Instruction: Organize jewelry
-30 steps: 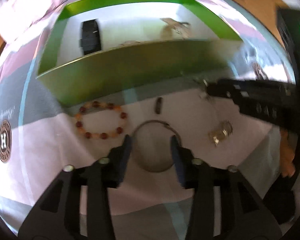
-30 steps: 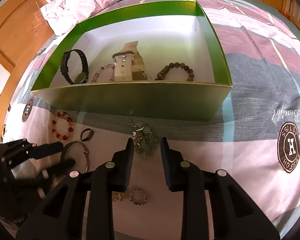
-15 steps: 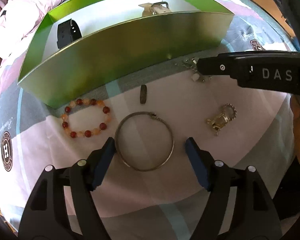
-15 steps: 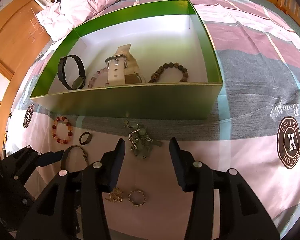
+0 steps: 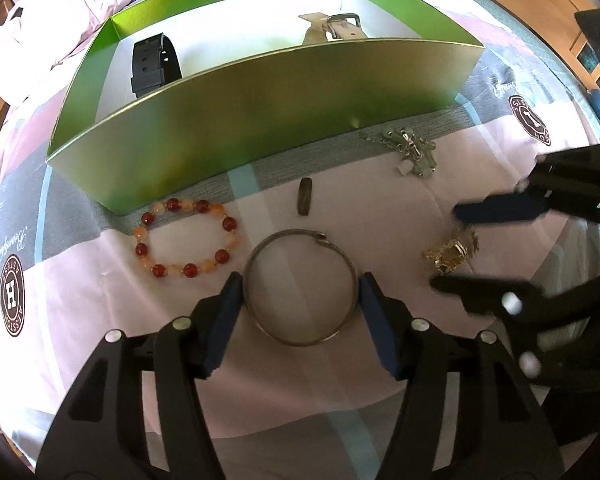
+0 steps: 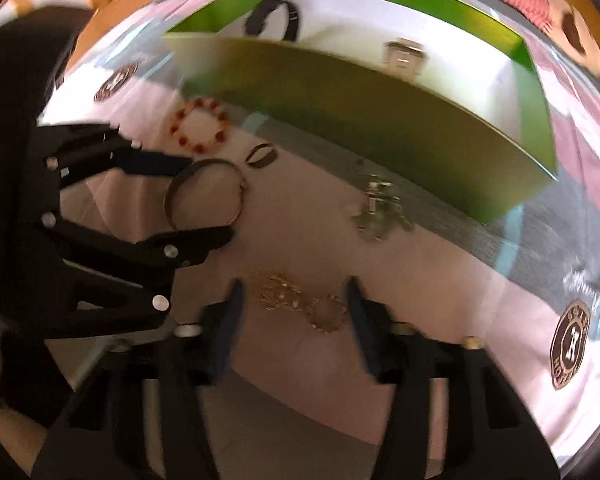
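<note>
In front of the green box (image 5: 260, 120) on the bedspread, my left gripper (image 5: 300, 304) is closing around the silver bangle (image 5: 300, 286), stiff and probably slippery, best pinched across its rim, while my right gripper (image 6: 292, 304) closes around the light, limp gold chain (image 6: 296, 300).

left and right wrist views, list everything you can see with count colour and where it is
box: 1, green outside, white inside, far side of the bedspread
black watch: 1, inside box, left
cream strap watch: 1, inside box, right
beaded bracelet: 1, red and orange, in front of box, left
metal bangle: 1, silver, between the left fingers
small ring: 1, dark, beyond the bangle
charm cluster: 1, silver and pale green, near box front
gold jewellery: small pile, between the right fingers
bedspread: 1, pink and grey, round logos
left gripper: black, jaws closing around bangle
right gripper: black, jaws closing around the gold pieces
</note>
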Available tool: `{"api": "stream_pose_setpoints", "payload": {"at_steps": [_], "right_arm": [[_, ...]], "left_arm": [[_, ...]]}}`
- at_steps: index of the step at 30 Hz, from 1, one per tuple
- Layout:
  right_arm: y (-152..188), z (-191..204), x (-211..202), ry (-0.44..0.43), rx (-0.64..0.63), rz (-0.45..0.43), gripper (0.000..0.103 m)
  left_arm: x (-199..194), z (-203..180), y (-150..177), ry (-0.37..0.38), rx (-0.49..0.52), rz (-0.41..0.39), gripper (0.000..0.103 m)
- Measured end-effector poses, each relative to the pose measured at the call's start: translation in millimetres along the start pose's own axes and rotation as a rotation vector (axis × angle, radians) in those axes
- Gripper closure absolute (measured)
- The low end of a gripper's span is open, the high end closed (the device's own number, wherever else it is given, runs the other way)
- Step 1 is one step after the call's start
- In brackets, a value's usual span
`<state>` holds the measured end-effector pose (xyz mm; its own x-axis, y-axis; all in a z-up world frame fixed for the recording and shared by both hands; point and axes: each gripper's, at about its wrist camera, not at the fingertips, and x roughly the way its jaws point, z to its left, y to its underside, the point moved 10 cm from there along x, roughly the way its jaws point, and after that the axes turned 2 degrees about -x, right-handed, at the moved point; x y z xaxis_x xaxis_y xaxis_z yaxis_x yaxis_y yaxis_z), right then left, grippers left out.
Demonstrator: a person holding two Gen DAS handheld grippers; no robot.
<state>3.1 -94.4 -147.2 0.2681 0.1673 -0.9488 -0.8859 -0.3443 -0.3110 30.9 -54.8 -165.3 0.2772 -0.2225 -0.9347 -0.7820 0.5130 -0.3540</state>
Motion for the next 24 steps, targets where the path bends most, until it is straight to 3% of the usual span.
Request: {"api": "stream_pose_setpoints", "payload": {"at_steps": [1,3,6,14,20,24], "right_arm": [[1,1,2,0.013,-0.009,-0.003,0.076],[0,-2,1,0.017,0.003,-0.009,0.081],[-5,-10,-5,0.025,0.051,-0.043,0.081],[-5,-70,-24,0.044,0.329,-0.128,0.081],[-4,-71,-26,0.048,0.326,-0.122,0.081],[-3,-65,-12,0.062,0.286,-0.075,0.081]], "left_arm": [[0,0,0,-0.001,0.001,0.0,0.042],[0,-1,0,-0.001,0.001,0.0,0.042],[1,-3,0,-0.001,0.0,-0.002,0.042],[-6,0,-5,0.027,-0.029,-0.019,0.043],[-26,-1,-13,0.07,-0.04,-0.077,0.043],[-24,-3,-12,0.061,-0.032,-0.068,0.043]]}}
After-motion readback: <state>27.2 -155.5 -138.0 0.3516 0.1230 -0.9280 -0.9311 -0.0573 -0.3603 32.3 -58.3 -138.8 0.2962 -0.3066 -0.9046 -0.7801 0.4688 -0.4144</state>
